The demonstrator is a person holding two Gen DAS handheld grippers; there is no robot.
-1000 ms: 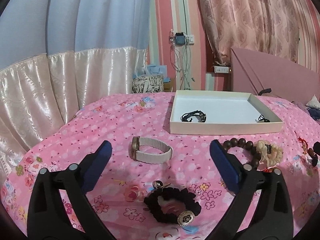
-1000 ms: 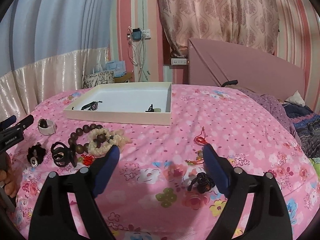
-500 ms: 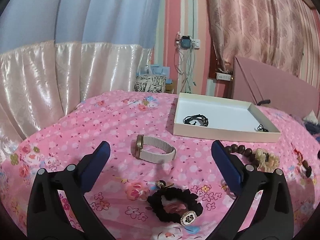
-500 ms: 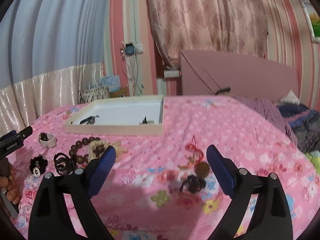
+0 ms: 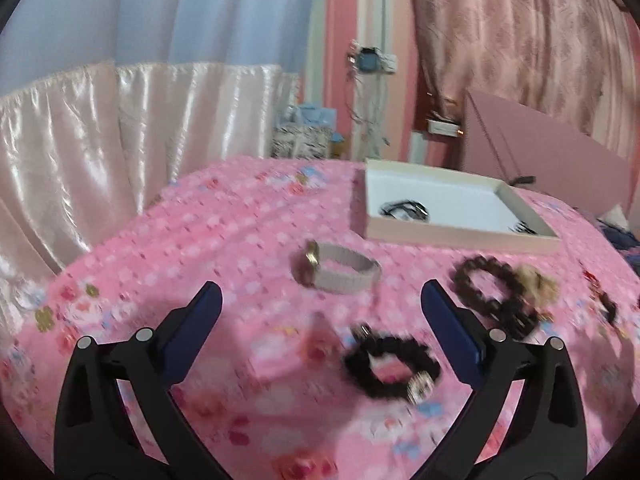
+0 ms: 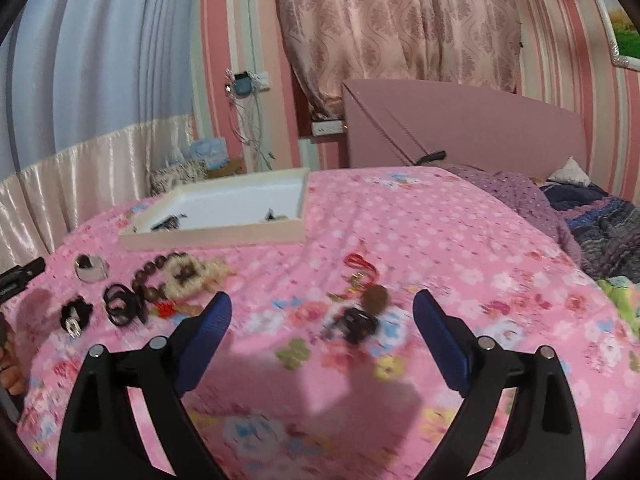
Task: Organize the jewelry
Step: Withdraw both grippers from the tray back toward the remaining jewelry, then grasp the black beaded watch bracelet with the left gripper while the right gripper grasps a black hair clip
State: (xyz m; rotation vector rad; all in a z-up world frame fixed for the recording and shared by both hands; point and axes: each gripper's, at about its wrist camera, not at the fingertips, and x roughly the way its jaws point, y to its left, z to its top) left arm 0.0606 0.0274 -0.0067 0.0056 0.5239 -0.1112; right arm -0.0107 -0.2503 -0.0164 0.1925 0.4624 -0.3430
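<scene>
Jewelry lies on a pink floral bedspread. In the left wrist view, my left gripper point(image 5: 320, 304) is open and empty above the bed; a pale watch point(image 5: 338, 272) lies just beyond it, a black scrunchie point(image 5: 392, 364) between the fingers to the right, a dark bead bracelet point(image 5: 494, 296) further right. A white box point(image 5: 456, 236) holds two dark pieces. In the right wrist view, my right gripper point(image 6: 322, 312) is open and empty; a black trinket point(image 6: 352, 326) and a red cord charm point(image 6: 362, 266) lie ahead of it.
The box point(image 6: 216, 236) sits at the back left in the right wrist view, with beads point(image 6: 176, 280) and a black hair tie point(image 6: 122, 304) before it. A pink headboard point(image 6: 460, 124), a purple quilt point(image 6: 532, 204) and curtains lie beyond.
Both grippers have shifted; the left view swung left so the watch and scrunchie sit further right. The right gripper moved closer to the black trinket. Both stay open.
</scene>
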